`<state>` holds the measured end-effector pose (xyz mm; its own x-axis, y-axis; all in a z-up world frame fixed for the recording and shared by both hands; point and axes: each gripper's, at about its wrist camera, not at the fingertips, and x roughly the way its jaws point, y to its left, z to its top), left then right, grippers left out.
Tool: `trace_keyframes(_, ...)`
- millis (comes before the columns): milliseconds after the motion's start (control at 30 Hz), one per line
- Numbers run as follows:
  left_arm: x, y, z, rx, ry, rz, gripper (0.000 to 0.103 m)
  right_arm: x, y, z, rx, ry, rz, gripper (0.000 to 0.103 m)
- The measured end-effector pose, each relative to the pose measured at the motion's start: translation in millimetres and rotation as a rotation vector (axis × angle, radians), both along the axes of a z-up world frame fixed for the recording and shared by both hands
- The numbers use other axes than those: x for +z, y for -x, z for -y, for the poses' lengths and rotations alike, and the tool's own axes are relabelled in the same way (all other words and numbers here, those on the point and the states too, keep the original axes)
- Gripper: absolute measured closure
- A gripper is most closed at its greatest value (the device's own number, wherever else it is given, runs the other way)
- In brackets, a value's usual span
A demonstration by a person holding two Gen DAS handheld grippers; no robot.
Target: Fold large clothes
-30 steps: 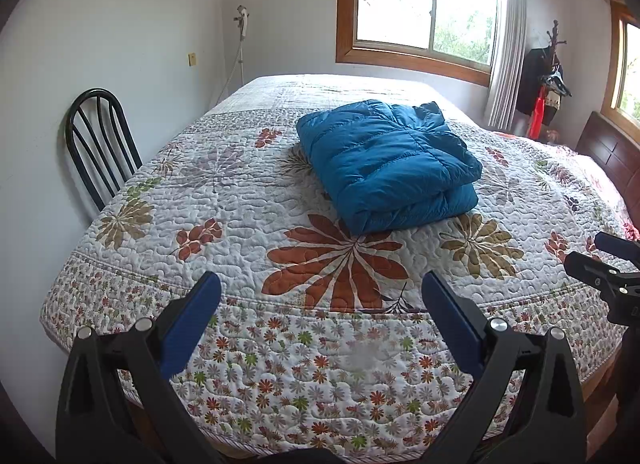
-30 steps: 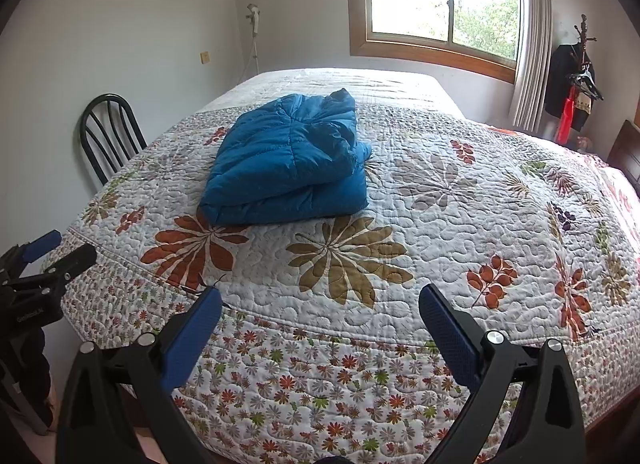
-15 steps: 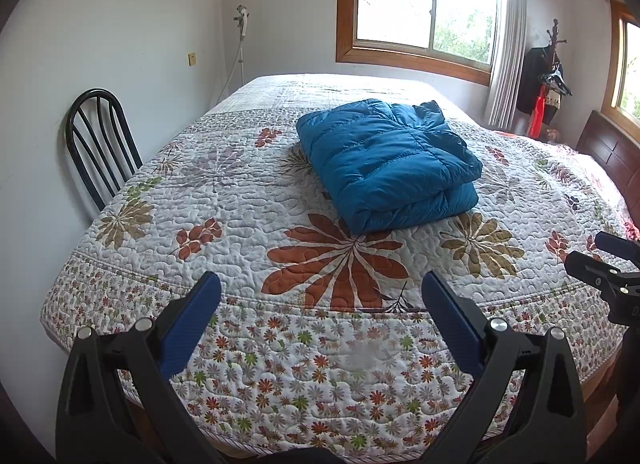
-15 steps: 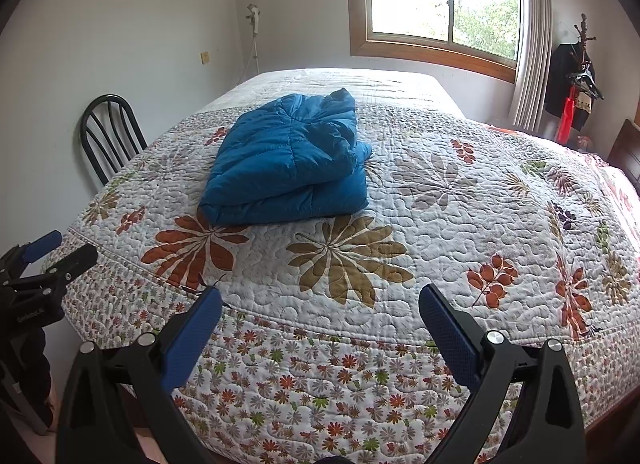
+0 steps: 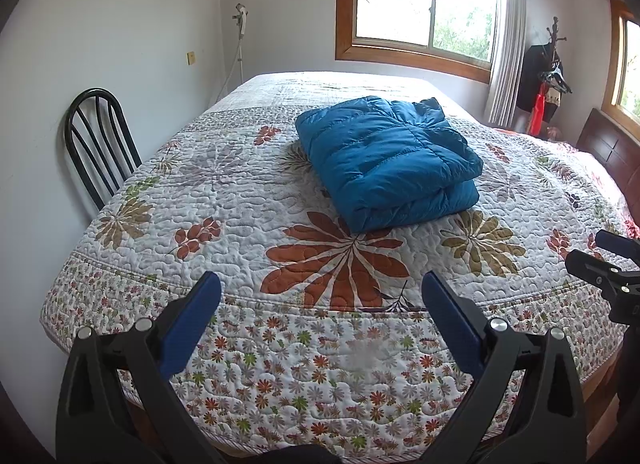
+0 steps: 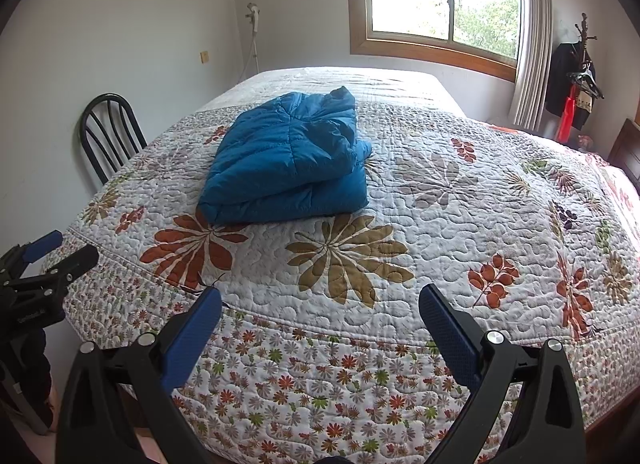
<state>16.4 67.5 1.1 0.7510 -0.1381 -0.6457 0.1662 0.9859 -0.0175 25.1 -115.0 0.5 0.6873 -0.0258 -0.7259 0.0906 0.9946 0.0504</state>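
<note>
Jaws on both sides are spread wide with nothing between them: the left gripper [image 5: 320, 318] and the right gripper [image 6: 318, 322] both hang off the foot of the bed [image 5: 280, 376], short of its flowery quilt, not touching anything. Using the bed as the reference, the blue puffer jacket [image 5: 386, 161] sits around the middle of it, past the big orange flower print, well apart from both grippers. It's already doubled over into a chunky rectangle with two layers showing at the near edge, so I'd say the folding is pretty much done. Maybe a bit of squaring-up left at the far collar end, which looks a little lumpy. Beyond the bed's left side there's a black chair [image 5: 100, 143] by the wall.
</note>
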Motion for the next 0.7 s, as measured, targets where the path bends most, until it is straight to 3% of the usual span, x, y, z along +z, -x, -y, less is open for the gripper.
trace_keyframes(700, -1.0, -0.9, -0.1, -0.001, 0.002, 0.002, 0.003, -4.3, -2.1, 0.3, -0.001, 0.000, -0.008, 0.004)
